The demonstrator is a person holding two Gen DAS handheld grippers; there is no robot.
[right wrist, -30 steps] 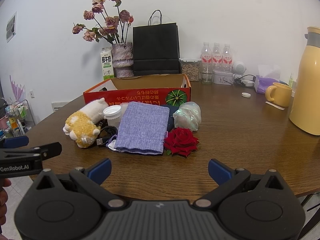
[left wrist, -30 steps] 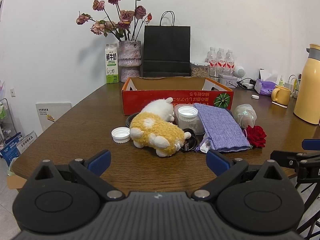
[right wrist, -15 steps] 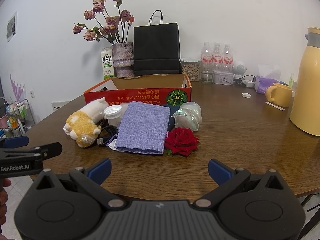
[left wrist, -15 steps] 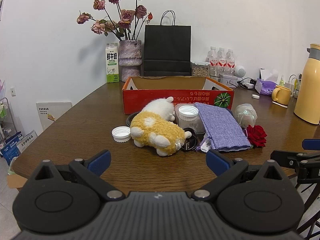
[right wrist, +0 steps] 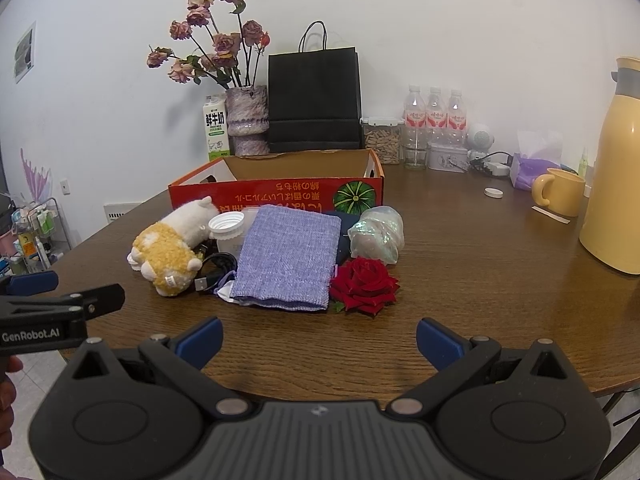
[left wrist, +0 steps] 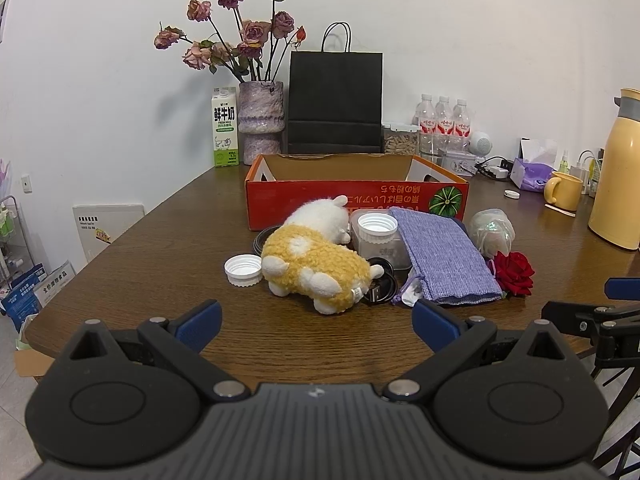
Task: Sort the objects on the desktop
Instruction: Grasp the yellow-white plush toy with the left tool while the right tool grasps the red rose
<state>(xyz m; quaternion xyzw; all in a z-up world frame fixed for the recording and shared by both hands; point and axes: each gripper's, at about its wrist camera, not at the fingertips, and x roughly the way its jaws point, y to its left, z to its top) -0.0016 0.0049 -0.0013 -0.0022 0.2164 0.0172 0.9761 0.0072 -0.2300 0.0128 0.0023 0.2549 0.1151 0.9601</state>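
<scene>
Both tongs gape wide, gripping nothing: left tongs (left wrist: 316, 318) face the plush toy (left wrist: 316, 268) at twelve o'clock, right tongs (right wrist: 318, 336) face the rose (right wrist: 364, 286), red box (right wrist: 276, 196) behind.

From my remote station I count one plush toy (left wrist: 316, 264), one purple pouch (left wrist: 444, 256), one red rose (left wrist: 514, 274), one red box (left wrist: 356, 194) — plus three water bottles (left wrist: 443, 120), one yellow mug (left wrist: 564, 191), one black bag (left wrist: 335, 100) and two loose white caps (left wrist: 243, 271) — the other (left wrist: 511, 194) sits by the mug.
</scene>
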